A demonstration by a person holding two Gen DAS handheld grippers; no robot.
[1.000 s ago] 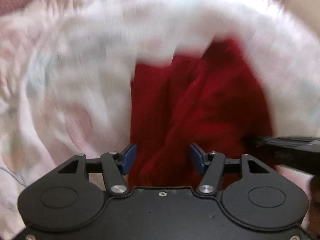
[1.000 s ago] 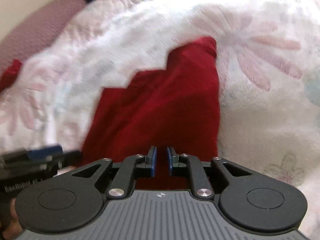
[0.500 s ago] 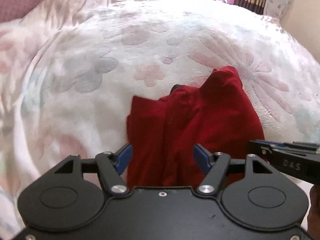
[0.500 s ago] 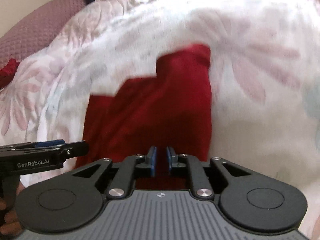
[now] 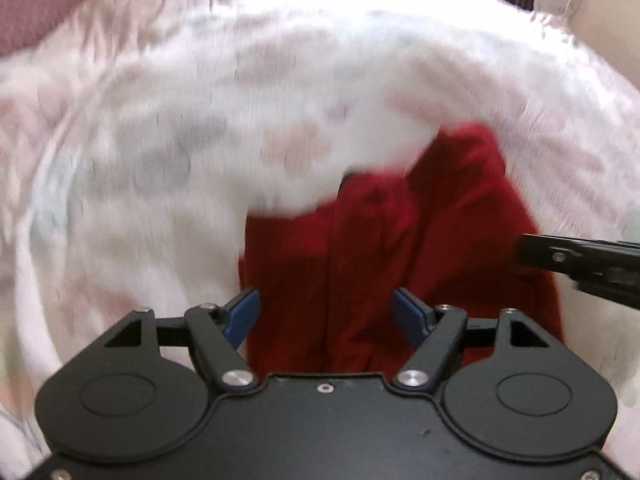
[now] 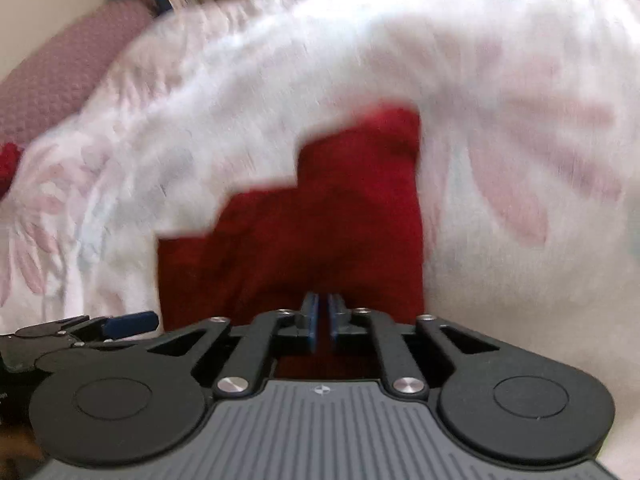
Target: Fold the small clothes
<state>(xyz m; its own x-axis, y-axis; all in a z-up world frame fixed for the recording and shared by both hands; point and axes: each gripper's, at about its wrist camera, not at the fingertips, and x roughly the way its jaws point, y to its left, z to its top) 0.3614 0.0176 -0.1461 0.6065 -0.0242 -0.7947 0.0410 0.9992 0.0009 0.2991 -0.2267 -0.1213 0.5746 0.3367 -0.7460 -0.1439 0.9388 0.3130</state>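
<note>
The red garment [image 5: 420, 248] is being shown lying on a white flowered bedspread [image 5: 160, 160], and both views are being blurred by motion. In the left wrist view, vertical folds and an overlapping upper layer are being shown on the garment, together with a dark spot at its top edge; the right gripper [image 5: 576, 264] is being seen entering from the right, over the garment's right edge. In the right wrist view, the garment [image 6: 320, 220] is being presented as a flatter shape with a stepped upper left outline, and the left gripper [image 6: 120, 324] is being seen at the lower left, beside the garment's left edge.

The left gripper's jaws have just been opening and are being held wide apart, with the garment seen between them but not being pressed. The right gripper's [image 6: 323, 320] jaws are being held nearly together; whether cloth is being pinched cannot be told. A purple pillow [image 6: 60, 80] is being shown at the bed's far left.
</note>
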